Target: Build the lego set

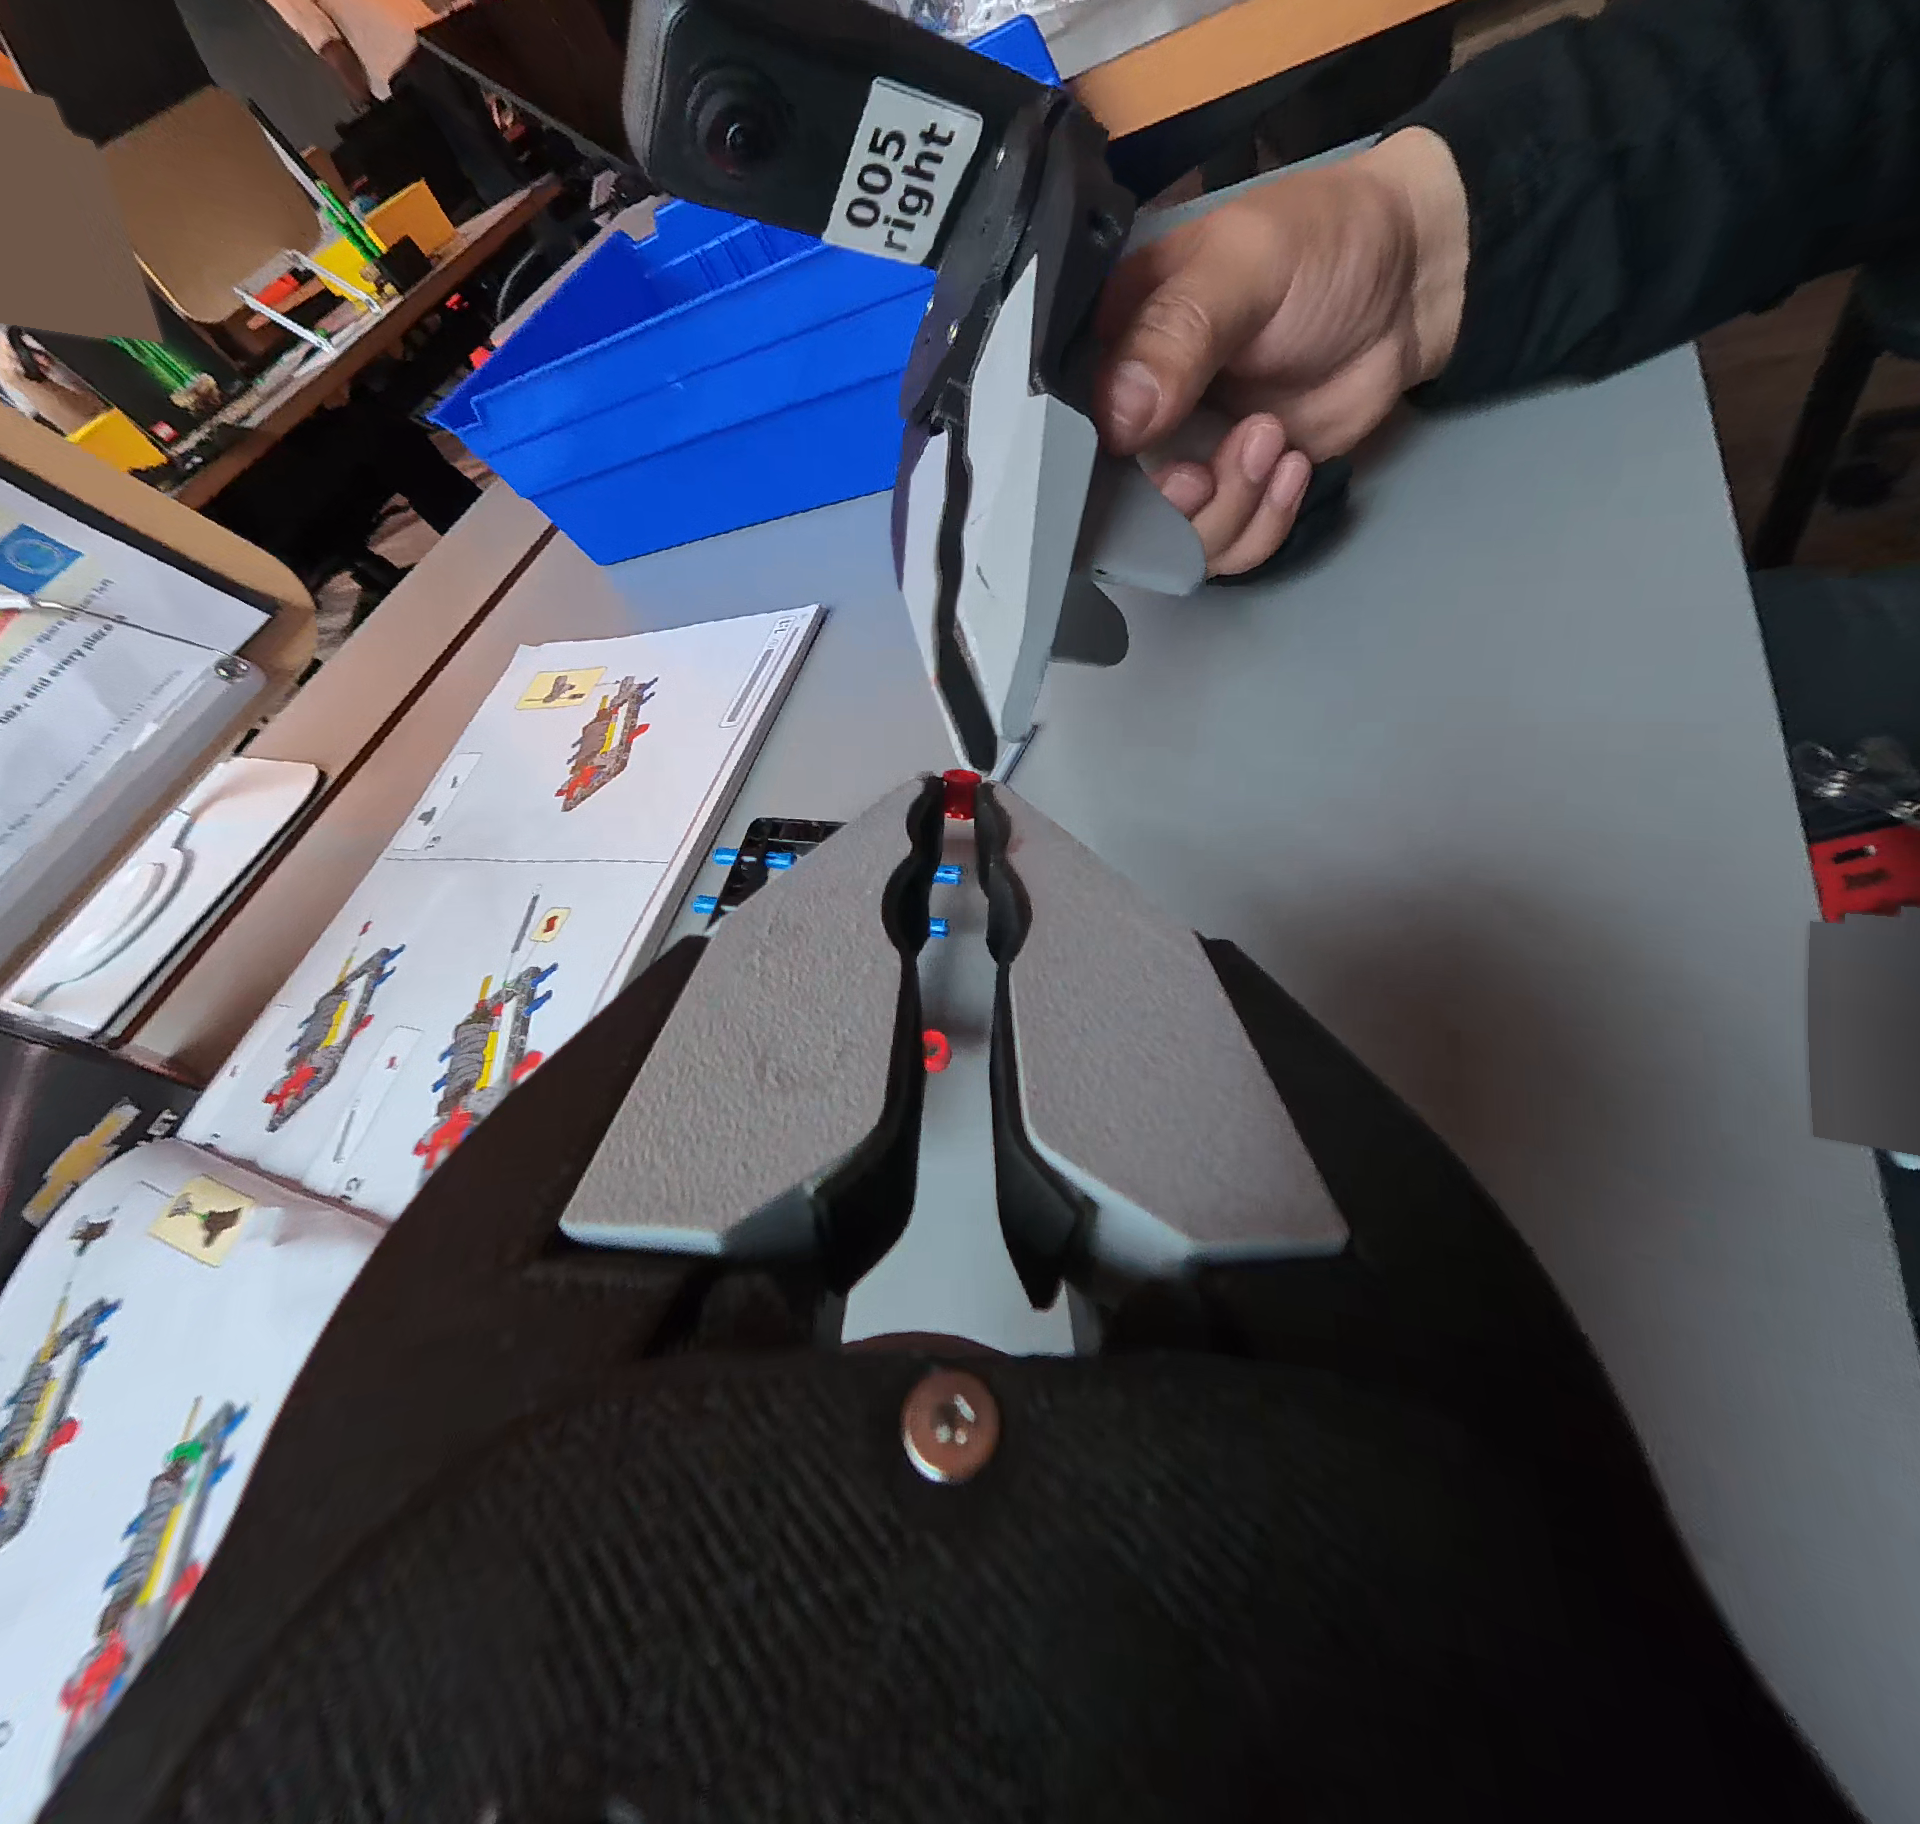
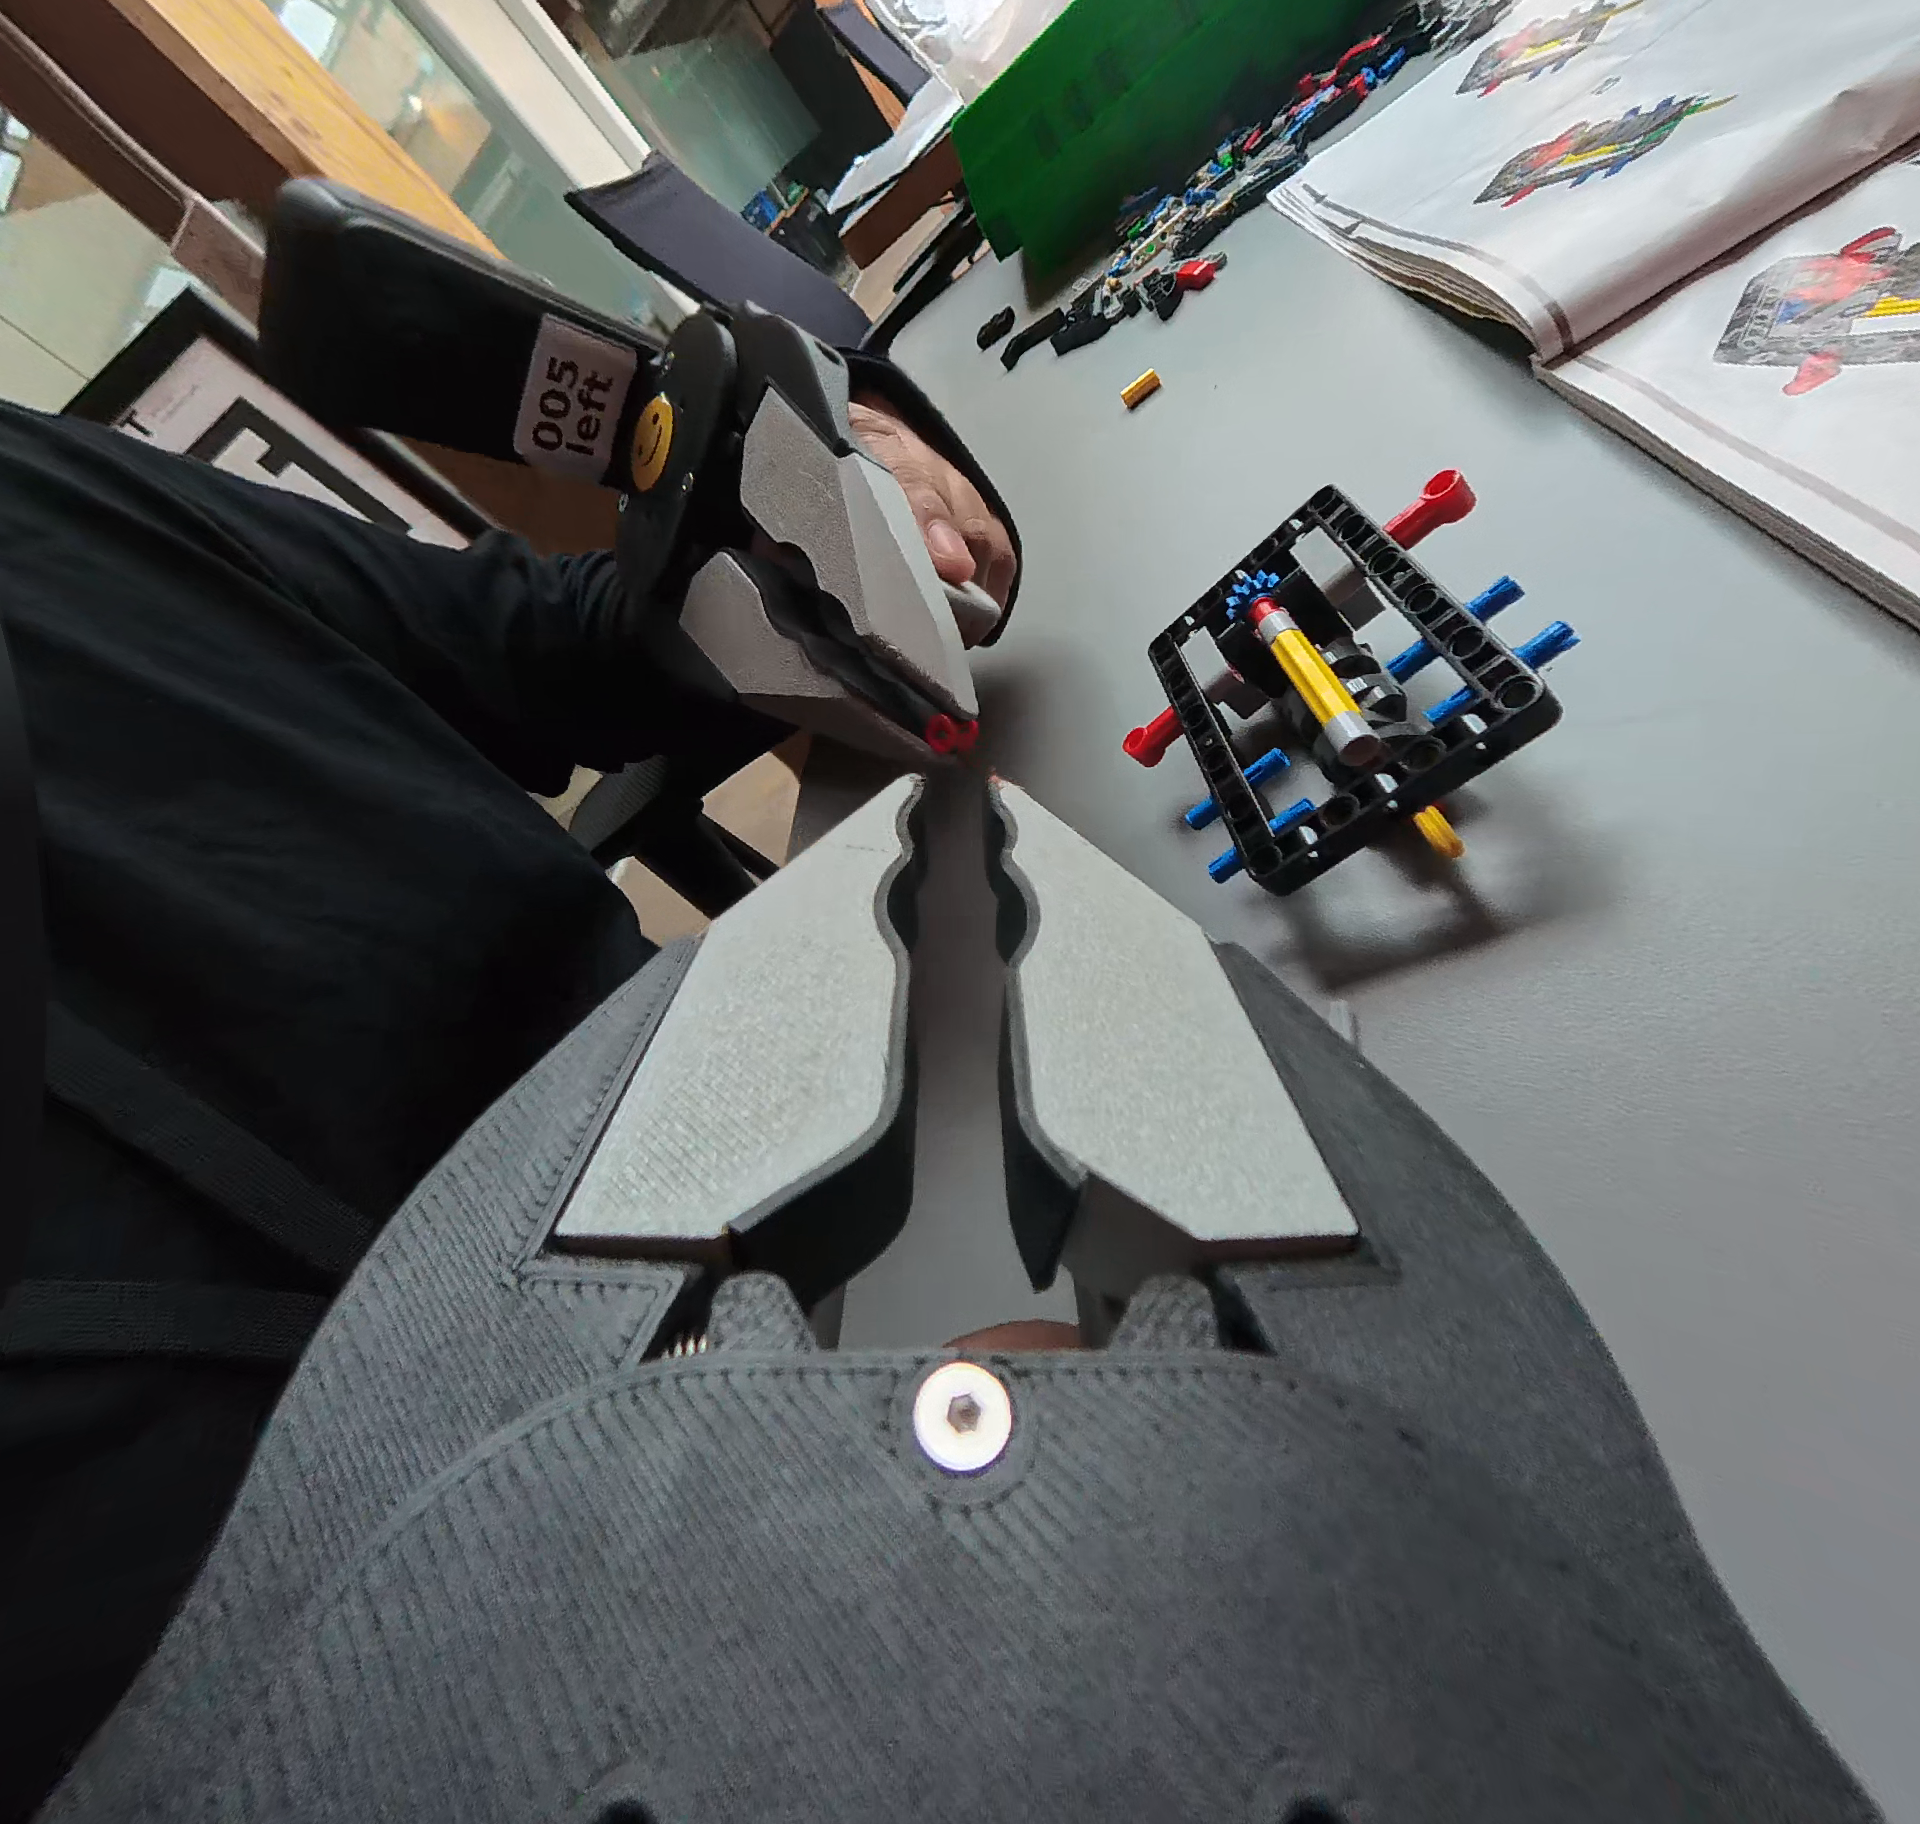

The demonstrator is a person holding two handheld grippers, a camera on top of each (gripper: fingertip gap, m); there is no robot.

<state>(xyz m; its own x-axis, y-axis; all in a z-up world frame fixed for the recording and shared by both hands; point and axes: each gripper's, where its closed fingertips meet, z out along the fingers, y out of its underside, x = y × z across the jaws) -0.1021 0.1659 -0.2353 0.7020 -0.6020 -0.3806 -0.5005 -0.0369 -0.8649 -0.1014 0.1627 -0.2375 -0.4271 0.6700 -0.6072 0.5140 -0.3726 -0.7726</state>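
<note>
Left tongs (image 1: 961,795) pinching small red piece (image 1: 960,793) by its very end; right tongs (image 2: 954,785) narrow, empty, almost touching. Likely to slip, dropping onto counter (image 2: 1558,1099) during handover.

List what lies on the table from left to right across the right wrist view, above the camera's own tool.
Left tool pinching a small red piece → small yellow piece → black frame assembly with blue and red pins → open instruction booklet at the right edge.
</note>
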